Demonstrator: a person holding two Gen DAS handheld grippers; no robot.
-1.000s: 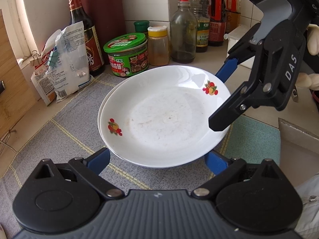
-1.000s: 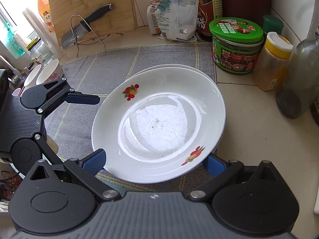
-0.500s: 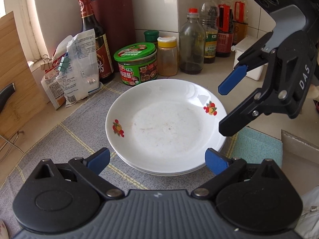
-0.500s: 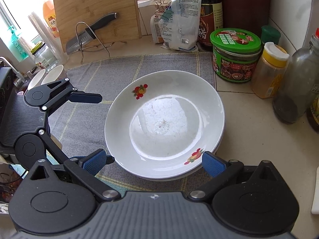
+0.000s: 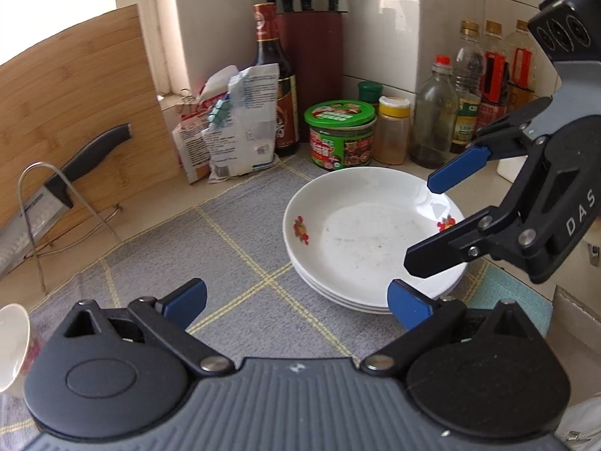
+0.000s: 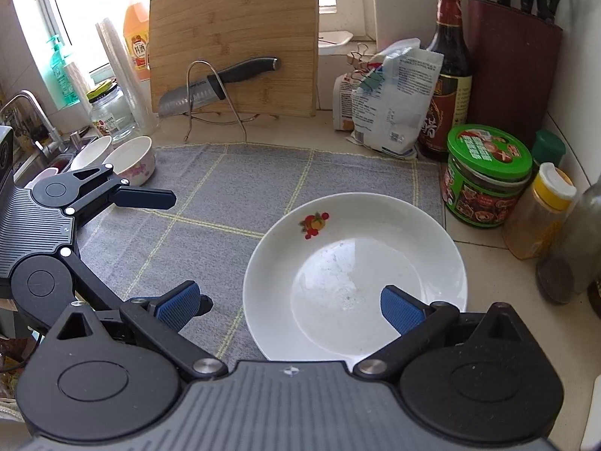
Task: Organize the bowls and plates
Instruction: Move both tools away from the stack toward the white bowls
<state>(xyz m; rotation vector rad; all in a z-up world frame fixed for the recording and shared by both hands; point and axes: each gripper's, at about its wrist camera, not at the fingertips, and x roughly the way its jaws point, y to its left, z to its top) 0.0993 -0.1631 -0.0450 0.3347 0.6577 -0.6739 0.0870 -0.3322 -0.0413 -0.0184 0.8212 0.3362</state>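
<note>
A stack of white plates (image 5: 360, 240) with fruit decals rests on the right part of the grey cloth (image 5: 233, 263); in the right wrist view the plate stack (image 6: 353, 263) lies just ahead. My left gripper (image 5: 296, 304) is open and empty, low over the cloth to the left of the stack. Open and empty too, my right gripper (image 5: 420, 225) hangs over the stack's right rim. From the right wrist view my right gripper (image 6: 289, 306) straddles the stack's near-left rim, with the left gripper (image 6: 188, 250) off to the left. Two white bowls (image 6: 131, 158) stand at the cloth's far left, and one bowl (image 5: 11, 345) shows beside my left gripper.
A knife (image 6: 218, 82) on a wire rack leans against a wooden board (image 6: 233, 37). Clipped bags (image 5: 233, 127), a dark sauce bottle (image 5: 270, 75), a green-lidded jar (image 5: 340, 135), a yellow-capped jar (image 5: 392, 131), bottles (image 5: 435, 112) and a knife block (image 5: 311, 56) line the wall. A tap (image 6: 26, 112) stands far left.
The top plate, tilted above the stack a second ago, now lies flat on it. Both grippers have drawn back and shifted left, away from the plates.
</note>
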